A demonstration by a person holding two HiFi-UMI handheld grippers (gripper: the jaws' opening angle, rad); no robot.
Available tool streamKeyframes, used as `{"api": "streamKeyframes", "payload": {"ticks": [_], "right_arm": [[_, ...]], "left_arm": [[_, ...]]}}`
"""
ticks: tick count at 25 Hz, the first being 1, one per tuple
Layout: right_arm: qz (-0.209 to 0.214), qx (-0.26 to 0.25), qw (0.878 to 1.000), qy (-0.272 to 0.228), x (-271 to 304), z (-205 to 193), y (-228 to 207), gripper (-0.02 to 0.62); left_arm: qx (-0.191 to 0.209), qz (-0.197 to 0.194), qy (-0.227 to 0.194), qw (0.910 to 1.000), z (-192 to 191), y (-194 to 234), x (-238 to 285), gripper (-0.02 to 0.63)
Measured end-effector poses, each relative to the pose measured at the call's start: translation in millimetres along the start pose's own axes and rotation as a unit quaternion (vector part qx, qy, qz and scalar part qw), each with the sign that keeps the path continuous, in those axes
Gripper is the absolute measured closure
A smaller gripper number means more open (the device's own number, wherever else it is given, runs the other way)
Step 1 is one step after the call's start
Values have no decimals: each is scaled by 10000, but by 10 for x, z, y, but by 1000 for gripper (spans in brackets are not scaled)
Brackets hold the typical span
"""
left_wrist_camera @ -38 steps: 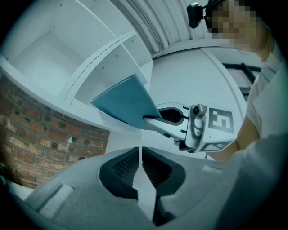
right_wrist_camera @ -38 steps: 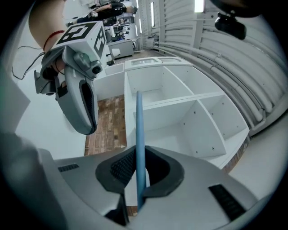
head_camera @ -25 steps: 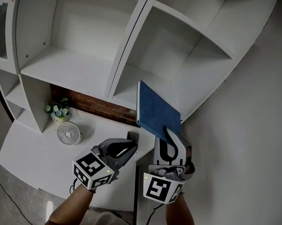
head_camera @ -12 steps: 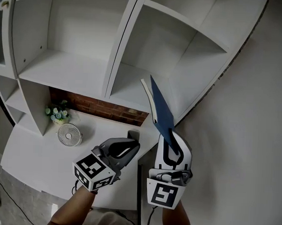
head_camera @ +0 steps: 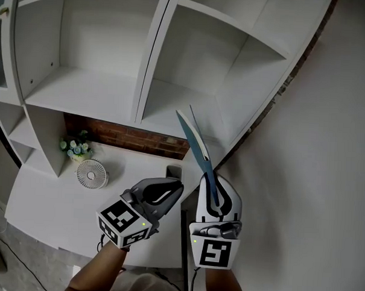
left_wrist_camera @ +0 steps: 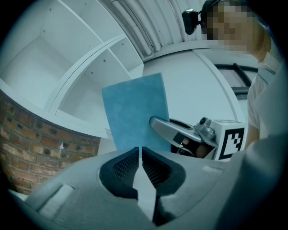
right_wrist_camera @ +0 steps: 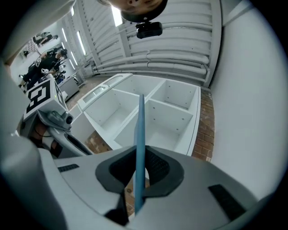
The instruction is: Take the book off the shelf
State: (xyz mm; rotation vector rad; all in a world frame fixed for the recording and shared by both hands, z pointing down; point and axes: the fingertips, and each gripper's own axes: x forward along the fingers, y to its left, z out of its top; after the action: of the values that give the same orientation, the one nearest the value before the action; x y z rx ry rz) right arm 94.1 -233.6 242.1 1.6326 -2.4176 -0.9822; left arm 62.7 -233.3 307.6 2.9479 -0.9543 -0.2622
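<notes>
1. Your right hand-held gripper is pinching the thin blue hardback book by its lower edge. In the right gripper view the cover stands edge-on between the two ribbed black pads, which press against it from both sides.
2. The book is off the white open-fronted shelf unit and is held in the air in front of its lower right compartment. In the head view it shows almost edge-on, with its top leaning to the left.
3. In the left gripper view you see the book's flat blue cover facing that camera, with one grey finger of the right hand-held gripper laid across its lower right corner.
4. Your left hand-held gripper is pressed together with nothing between its pads. It hovers just beside the right one, low and to the left of the book, and does not touch it.
5. Below the shelf runs a strip of red brick wall, and under that lies the white desk.
6. On the desk, well apart from both hand-held grippers, stand a small round white fan and, just behind it, a little pot of pale flowers.
7. A plain white wall fills the right side.
</notes>
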Motion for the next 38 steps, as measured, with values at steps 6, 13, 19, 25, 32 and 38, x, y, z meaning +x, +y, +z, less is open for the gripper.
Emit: {"api": "streamKeyframes", "payload": {"ticks": [6, 13, 19, 25, 32, 38], "right_arm": [[129, 437, 9990, 13, -105, -39, 105, 543], [388, 804, 9959, 156, -183, -184, 290, 541], [719, 1373, 9869, 444, -185, -397, 507, 541], [976, 1876, 9752, 652, -173, -585, 753, 543], [1349, 2717, 9479, 972, -164, -833, 1082, 541], [1655, 3089, 9288, 1203, -161, -1002, 1335, 542]], "left_arm": [[-50, -18, 78, 10000, -61, -88, -70, 595], [-139, 30, 208, 9997, -205, -125, -175, 595], [-227, 189, 378, 9988, -363, -66, -311, 595], [-315, 330, 521, 9976, -525, 6, -454, 595], [-453, 474, 680, 9955, -714, 83, -619, 595], [-527, 637, 793, 9934, -841, 178, -728, 595]]}}
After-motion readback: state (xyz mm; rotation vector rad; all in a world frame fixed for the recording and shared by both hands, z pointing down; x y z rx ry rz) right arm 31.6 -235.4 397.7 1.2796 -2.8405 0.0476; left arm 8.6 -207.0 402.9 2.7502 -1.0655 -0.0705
